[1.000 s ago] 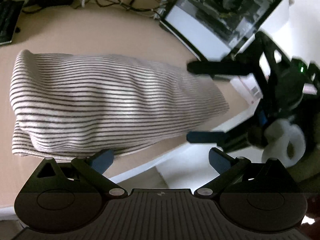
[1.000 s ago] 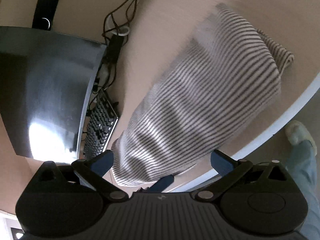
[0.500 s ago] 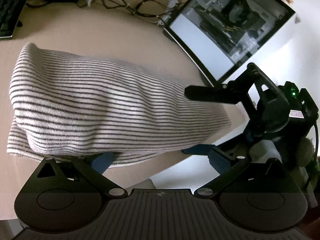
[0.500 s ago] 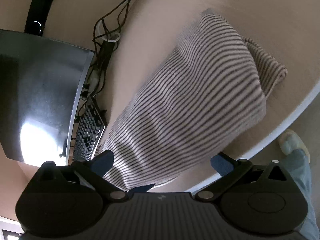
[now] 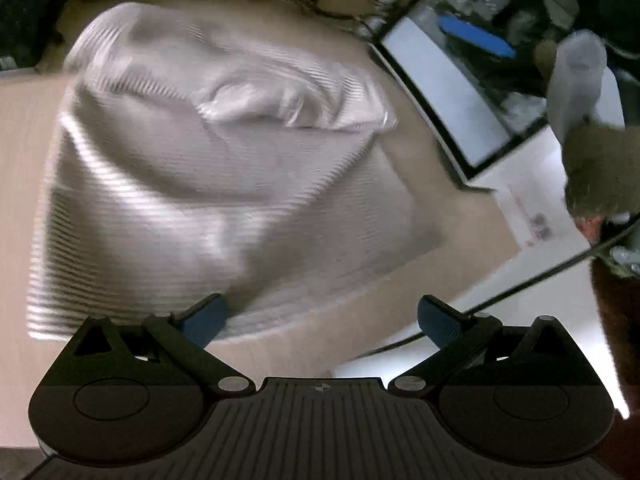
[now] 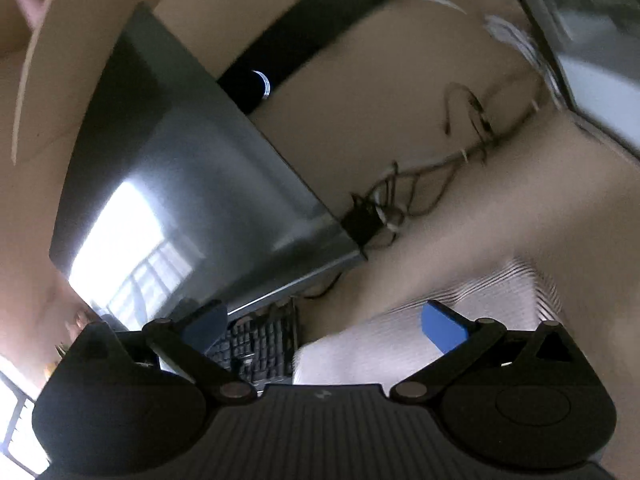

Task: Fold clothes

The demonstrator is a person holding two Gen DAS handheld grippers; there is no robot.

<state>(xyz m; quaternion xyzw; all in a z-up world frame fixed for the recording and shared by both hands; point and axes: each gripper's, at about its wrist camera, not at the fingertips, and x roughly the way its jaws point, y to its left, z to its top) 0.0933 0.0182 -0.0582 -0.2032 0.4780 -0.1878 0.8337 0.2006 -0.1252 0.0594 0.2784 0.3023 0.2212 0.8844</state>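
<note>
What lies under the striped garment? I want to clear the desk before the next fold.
The folded white striped knit garment rests on the bare beige desk. Anything beneath its layers is covered, and motion blur hides finer detail.

The left gripper (image 5: 322, 316) has its two blue fingers (image 5: 206, 318) spread wide apart, with nothing between them. The right gripper (image 6: 324, 324) is spread wide too, and its blue fingers (image 6: 442, 330) hold nothing.

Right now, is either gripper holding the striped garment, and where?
No. Left gripper and right gripper are open; the striped garment lies loose on the desk.
</note>
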